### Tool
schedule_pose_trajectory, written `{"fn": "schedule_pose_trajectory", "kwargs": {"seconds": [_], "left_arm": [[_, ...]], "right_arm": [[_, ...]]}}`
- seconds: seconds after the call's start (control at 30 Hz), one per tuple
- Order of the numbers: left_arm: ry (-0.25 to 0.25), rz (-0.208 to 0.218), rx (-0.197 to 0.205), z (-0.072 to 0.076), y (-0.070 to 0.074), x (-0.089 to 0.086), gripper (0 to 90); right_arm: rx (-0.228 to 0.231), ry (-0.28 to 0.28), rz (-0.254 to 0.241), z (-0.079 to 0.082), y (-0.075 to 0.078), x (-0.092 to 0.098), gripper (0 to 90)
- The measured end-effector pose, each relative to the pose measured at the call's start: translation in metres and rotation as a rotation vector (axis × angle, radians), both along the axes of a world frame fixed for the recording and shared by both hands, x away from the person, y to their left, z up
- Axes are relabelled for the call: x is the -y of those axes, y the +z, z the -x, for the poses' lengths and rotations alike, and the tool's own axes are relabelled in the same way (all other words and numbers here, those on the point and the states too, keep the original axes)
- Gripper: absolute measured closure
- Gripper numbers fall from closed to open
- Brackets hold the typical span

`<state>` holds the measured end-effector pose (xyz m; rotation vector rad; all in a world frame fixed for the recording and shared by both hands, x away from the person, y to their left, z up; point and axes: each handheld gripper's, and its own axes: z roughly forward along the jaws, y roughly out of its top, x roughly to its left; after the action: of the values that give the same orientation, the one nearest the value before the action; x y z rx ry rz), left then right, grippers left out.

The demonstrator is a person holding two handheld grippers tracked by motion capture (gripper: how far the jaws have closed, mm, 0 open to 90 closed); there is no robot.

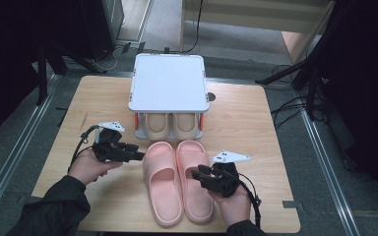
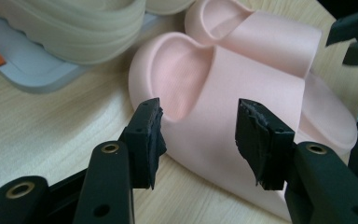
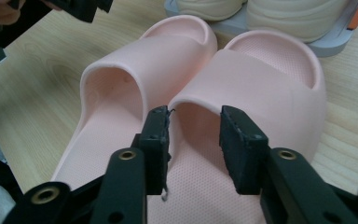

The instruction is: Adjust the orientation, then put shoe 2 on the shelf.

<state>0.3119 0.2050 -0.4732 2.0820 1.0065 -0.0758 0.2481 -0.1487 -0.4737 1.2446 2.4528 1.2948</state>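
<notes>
At frame centre, high view: a wooden table [image 1: 246, 118] with rounded corners carries everything.
Rack: one white two-level shoe rack [image 1: 169, 81] stands at the upper middle of the table, its flat top bare; its far edge meets the table's far edge.
Beige slippers: two [image 1: 171, 125], side by side on the rack's lower level, toes toward the lower frame.
Pink slippers: two. The left pink slipper [image 1: 162, 184] and right pink slipper [image 1: 194, 179] lie touching side by side on the tabletop just below the rack, heels near the table's near edge.
Open room: bare wood to the left and right of the rack and to the left of the pink pair; only a thin strip below the heels.
Left gripper: left gripper [image 1: 137, 156], held in the left hand [image 1: 89, 167], points at the left pink slipper's outer side. In the left gripper view its jaws stand wide apart, empty, with the slipper's strap between and beyond them.
Right gripper: right gripper [image 1: 195, 173], in the right hand [image 1: 234, 201], sits over the right pink slipper's outer edge. In the right gripper view its jaws are parted and empty, just short of the strap's edge.
</notes>
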Motion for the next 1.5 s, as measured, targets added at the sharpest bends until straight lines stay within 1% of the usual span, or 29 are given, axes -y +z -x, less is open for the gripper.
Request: {"fn": "schedule_pose_trajectory", "kwargs": {"seconds": [0.07,0.2,0.3,0.43,0.5,0.57,0.7,0.83,0.93,1.0,1.07,1.13,1.3,1.4,1.5], "left_arm": [[0.000,-0.003,0.005,-0.002,0.001,0.001,49.9],[-0.001,0.001,0.001,-0.006,0.001,0.001,49.9],[0.002,0.005,0.000,-0.009,0.002,0.002,49.8],[-0.007,-0.001,-0.004,-0.011,0.002,0.005,49.8],[-0.009,-0.001,-0.005,-0.011,0.002,0.006,49.8],[-0.011,-0.010,-0.005,-0.011,0.001,0.006,49.8],[-0.006,0.006,-0.011,-0.008,0.002,0.004,49.8],[-0.003,-0.002,-0.013,-0.006,0.000,0.000,49.8],[0.009,-0.003,-0.012,-0.003,0.000,-0.004,49.7],[0.021,-0.009,-0.011,0.000,0.000,-0.008,49.8],[0.032,-0.006,-0.012,0.004,0.000,-0.012,49.9],[0.044,-0.005,-0.007,0.008,0.000,-0.015,49.9],[0.075,-0.006,-0.010,0.015,-0.001,-0.024,49.8],[0.092,-0.003,-0.008,0.019,-0.001,-0.028,49.8],[0.100,-0.006,-0.006,0.022,-0.001,-0.032,49.8]], "right_arm": [[-0.005,-0.010,0.001,0.003,-0.003,-0.003,60.1],[-0.025,-0.025,-0.004,0.006,-0.007,-0.009,57.1],[-0.016,-0.046,-0.005,0.009,-0.011,-0.014,49.5],[-0.002,-0.060,-0.001,0.012,-0.015,-0.020,45.4],[-0.003,-0.063,-0.003,0.012,-0.017,-0.024,43.0],[0.002,-0.067,-0.001,0.012,-0.019,-0.027,40.2],[0.009,-0.066,0.011,0.010,-0.024,-0.035,36.4],[0.009,-0.063,0.039,0.006,-0.028,-0.041,33.6],[0.000,-0.061,0.046,0.003,-0.030,-0.046,32.5],[0.003,-0.063,0.056,0.003,-0.031,-0.049,31.8],[0.005,-0.063,0.062,0.001,-0.032,-0.052,30.8],[-0.002,-0.060,0.062,0.001,-0.033,-0.054,30.9],[-0.015,-0.053,0.068,-0.003,-0.037,-0.060,31.7],[0.003,-0.058,0.078,-0.004,-0.038,-0.061,33.3],[0.005,-0.082,0.082,-0.005,-0.038,-0.062,35.2]]}}
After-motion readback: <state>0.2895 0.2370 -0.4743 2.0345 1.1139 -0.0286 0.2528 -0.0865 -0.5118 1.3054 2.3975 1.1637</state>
